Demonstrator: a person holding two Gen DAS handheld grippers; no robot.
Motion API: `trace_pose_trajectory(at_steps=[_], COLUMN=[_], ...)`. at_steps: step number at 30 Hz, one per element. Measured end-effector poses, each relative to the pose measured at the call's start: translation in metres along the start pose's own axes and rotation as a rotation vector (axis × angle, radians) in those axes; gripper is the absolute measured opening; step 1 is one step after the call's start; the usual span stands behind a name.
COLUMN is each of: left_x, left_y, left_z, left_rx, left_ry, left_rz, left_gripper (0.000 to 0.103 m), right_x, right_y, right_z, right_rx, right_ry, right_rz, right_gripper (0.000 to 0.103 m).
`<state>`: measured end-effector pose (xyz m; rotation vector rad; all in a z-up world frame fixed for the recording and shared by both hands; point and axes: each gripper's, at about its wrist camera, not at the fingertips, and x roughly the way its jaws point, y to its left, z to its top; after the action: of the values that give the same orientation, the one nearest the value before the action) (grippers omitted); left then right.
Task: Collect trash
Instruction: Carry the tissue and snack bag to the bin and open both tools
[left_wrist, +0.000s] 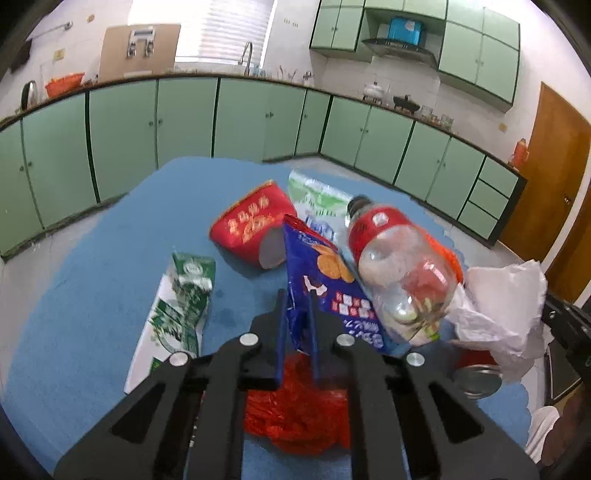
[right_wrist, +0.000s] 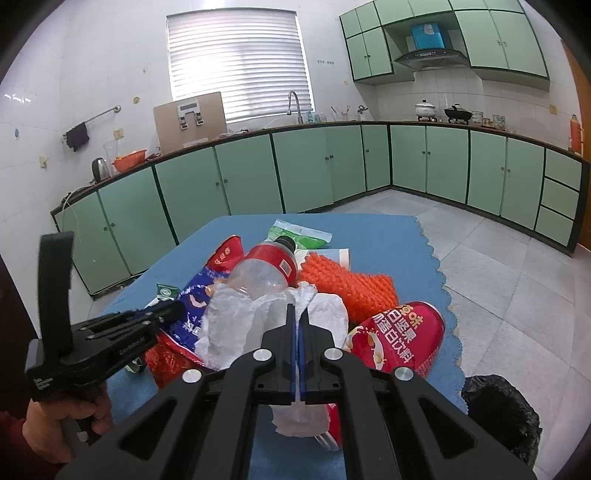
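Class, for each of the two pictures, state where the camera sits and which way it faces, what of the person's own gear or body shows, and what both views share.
Left wrist view: on the left gripper, facing forward and down over the blue table; its fingers pinch a blue snack bag.
Right wrist view: on the right gripper, facing the same way; jaws shut at crumpled white paper; the left gripper and the person's hand show.
Shared: plastic bottle, snack bag, white paper, table, green cabinets.
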<state>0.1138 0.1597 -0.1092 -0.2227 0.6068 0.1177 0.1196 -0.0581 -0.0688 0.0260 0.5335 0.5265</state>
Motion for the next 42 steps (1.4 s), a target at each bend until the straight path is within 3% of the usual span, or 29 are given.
trace_pose_trajectory(at_steps=[10,21,24,34,42], left_x=[-0.060,-0.097,-0.095,-0.058,-0.016], left_y=[-0.006,-0.055,-0.078,-0.176,-0.237], left_z=[0.030,0.041,0.040,0.016,-0.018], left_rx=[0.009,0.068,0.094,0.204,0.284], left_ry=[-0.170,-0.260,-0.248,-0.150,-0.043], left_rz=[0.003,-0.116,-0.182,-0.407,-0.493], left_gripper=[0.004,0.003,0.003,0.003,0.003], right_x=[-0.021,-0.068,-0.086,-0.143,-0.155], right_y=[0.004,-0.011,-0.027,-0.104,-0.162], right_z=[0.013,0.029,0.029,-0.003,-0.040], right_rx=[-0.008,0.006,0.041,0.109,0.199], right_ry=[-0.058,-0.134,-0.147,-0.153,-0.089], right_rz=[0.002,-0.033,-0.069,-0.363,-0.489], right_gripper=[0.001,0.001,0.001,0.001,0.001])
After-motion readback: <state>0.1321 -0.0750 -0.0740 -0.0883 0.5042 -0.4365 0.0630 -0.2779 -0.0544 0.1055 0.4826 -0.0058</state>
